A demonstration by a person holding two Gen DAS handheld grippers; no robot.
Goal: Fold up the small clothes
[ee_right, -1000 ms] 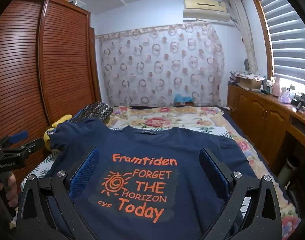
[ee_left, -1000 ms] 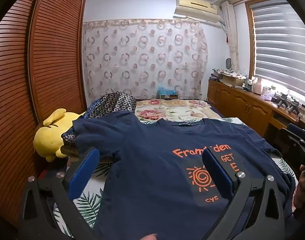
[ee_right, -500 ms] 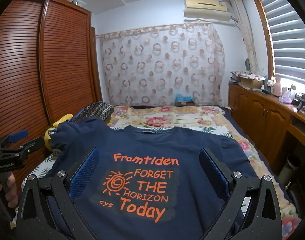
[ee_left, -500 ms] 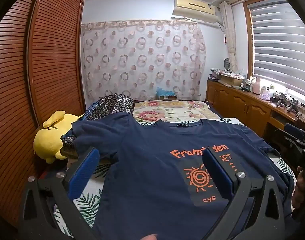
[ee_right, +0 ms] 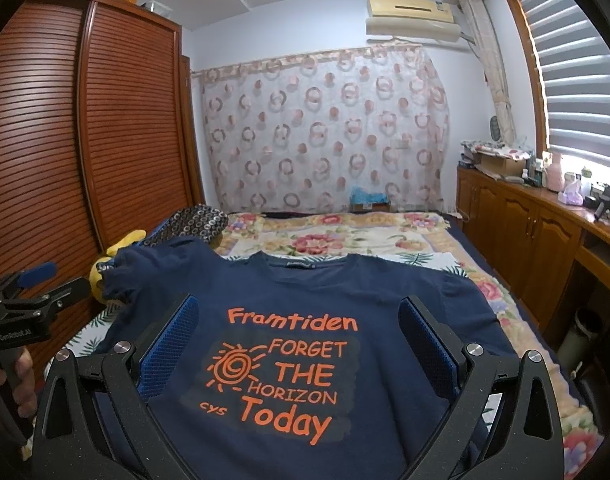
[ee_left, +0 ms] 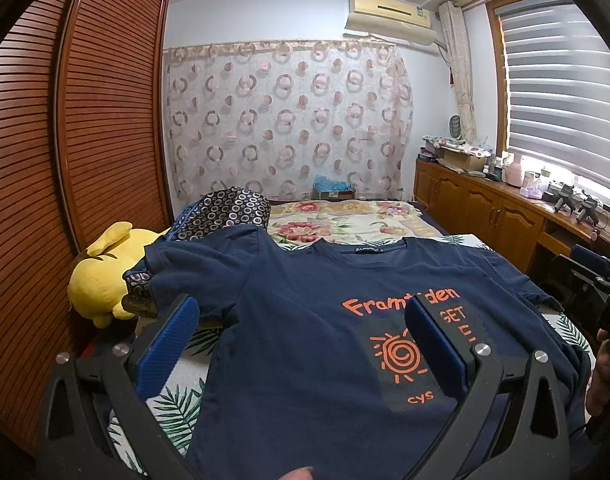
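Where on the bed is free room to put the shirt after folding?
Free: the floral blanket beyond the T-shirt collar, up to the curtain. Crowded: the left edge, with the yellow plush toy and patterned cushion under the sleeve.

A navy cotton T-shirt with orange lettering [ee_right: 305, 320] lies spread flat on the floral-quilted bed [ee_right: 345, 240], collar toward 12 o'clock. At 10 o'clock its sleeve drapes over a dark ring-patterned pillow [ee_left: 225, 212], with a yellow plush toy [ee_left: 101, 280] just left of it. A slatted wooden wardrobe [ee_right: 85, 140] stands at 9 o'clock, a ring-patterned curtain [ee_right: 325, 132] at 12, and a wooden cabinet table [ee_right: 525, 220] at 3.
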